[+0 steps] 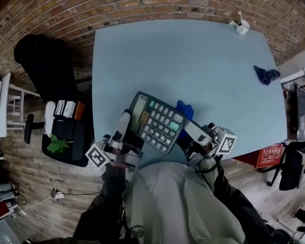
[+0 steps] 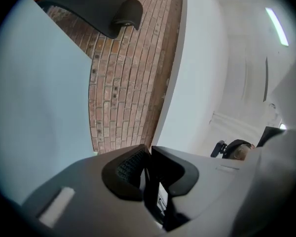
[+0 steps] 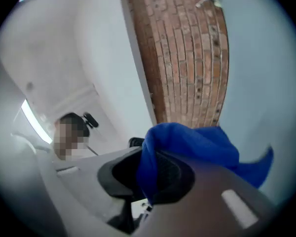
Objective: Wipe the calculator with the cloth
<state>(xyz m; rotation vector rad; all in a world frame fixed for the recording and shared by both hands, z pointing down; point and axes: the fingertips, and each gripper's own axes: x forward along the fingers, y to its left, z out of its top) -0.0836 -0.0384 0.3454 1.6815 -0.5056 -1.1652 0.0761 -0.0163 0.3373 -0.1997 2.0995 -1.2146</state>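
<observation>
Closest in, at the person's grey top, both tools are up at the near edge of the surface [image 1: 203,60]. The left gripper [image 1: 128,130] has its jaws all but together on the lower left edge of the calculator [image 1: 158,122]. In the left gripper view only a thin dark sliver sits between them, most likely that edge. The calculator is tilted with its keys facing the head camera, between the two grippers. Whether it is clear of the surface is hard to tell from this angle.

The right gripper [image 1: 193,133] has its jaws clamped on the bright blue cloth [image 1: 184,108], which is bunched just beside the calculator's right edge. In the right gripper view the fabric spills up and over the jaw tips.

Further out the pale blue surface lies open. A darker blue rag [image 1: 267,75] is crumpled near its right edge, and a small white object [image 1: 242,27] stands at the far right corner.

Around it runs the brick floor [image 1: 142,4]. On the left is a black chair [image 1: 43,60], with a low black cart [image 1: 66,136] carrying a green plant [image 1: 57,145] nearer in. A red crate [image 1: 268,156] sits on the right. The left gripper view also catches a white wall [image 2: 197,83] and a ceiling strip light [image 2: 277,26].
</observation>
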